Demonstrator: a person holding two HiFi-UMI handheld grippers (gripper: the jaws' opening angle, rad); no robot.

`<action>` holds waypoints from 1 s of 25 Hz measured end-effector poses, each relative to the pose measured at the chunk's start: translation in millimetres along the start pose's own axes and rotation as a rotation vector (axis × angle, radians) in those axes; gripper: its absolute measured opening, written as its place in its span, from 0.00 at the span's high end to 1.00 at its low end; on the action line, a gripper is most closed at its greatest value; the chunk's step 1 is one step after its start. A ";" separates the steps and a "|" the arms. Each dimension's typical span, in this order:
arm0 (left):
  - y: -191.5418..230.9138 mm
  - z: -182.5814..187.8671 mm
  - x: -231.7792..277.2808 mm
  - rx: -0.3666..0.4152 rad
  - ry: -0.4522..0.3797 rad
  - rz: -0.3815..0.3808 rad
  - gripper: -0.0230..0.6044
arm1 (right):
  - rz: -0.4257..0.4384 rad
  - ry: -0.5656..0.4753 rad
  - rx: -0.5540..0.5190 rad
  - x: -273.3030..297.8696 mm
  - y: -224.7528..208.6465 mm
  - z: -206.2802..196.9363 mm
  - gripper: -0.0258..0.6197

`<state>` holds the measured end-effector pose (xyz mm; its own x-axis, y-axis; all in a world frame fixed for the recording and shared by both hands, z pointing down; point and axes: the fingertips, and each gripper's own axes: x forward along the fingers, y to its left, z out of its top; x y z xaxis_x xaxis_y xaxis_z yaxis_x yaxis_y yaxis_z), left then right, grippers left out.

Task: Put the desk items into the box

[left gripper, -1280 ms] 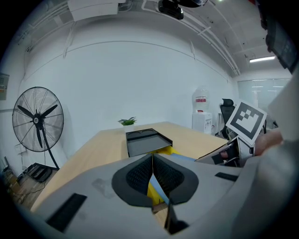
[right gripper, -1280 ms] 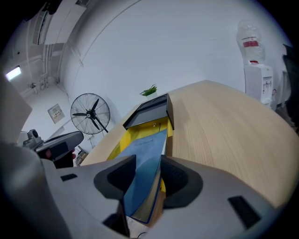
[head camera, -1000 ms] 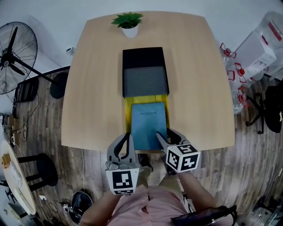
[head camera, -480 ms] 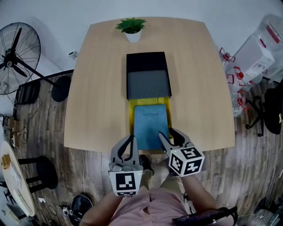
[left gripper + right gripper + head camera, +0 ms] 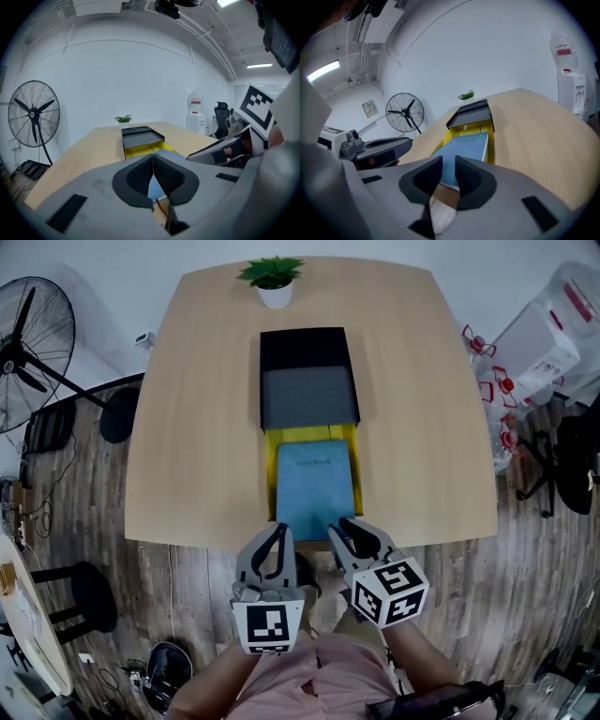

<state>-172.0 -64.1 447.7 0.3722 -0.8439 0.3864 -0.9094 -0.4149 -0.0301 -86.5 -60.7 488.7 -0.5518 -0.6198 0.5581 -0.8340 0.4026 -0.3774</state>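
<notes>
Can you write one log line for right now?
left gripper: shut, empty | right gripper: open, empty, by blue notebook | notebook: on yellow tray, outside black box

It was an office: a pale wooden tabletop (image 5: 206,427) with a small green potted plant (image 5: 273,279) at 12 o'clock, a black pedestal fan (image 5: 28,352) around 9 o'clock, a white water dispenser (image 5: 195,115), a black swivel chair (image 5: 220,115) and strip ceiling lights (image 5: 259,65).

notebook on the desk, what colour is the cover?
Light blue. The notebook shows best in the head view.
</notes>
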 end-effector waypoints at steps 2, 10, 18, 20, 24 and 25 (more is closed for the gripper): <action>-3.7 -6.1 0.3 -0.006 0.009 -0.008 0.94 | 0.020 0.010 0.000 -1.8 4.8 -7.1 0.91; -15.2 -23.0 0.6 -0.033 0.024 -0.027 0.94 | 0.109 0.072 -0.040 -2.8 23.1 -31.2 0.96; -14.1 -34.9 0.4 -0.048 0.036 -0.022 0.94 | 0.148 0.139 -0.095 9.7 33.4 -50.1 0.96; -13.3 -38.1 0.4 -0.049 0.041 -0.024 0.94 | 0.145 0.148 -0.101 13.2 32.5 -52.0 0.96; -17.5 -43.8 -1.3 -0.028 0.065 -0.047 0.94 | 0.145 0.164 -0.099 16.2 31.6 -53.7 0.96; -18.5 -45.2 -1.1 -0.031 0.068 -0.050 0.94 | 0.147 0.166 -0.100 16.8 31.6 -53.9 0.96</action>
<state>-164.0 -40.1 489.4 0.4046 -0.7972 0.4482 -0.8959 -0.4439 0.0192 -122.7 -22.1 525.9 -0.6540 -0.4336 0.6199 -0.7371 0.5496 -0.3932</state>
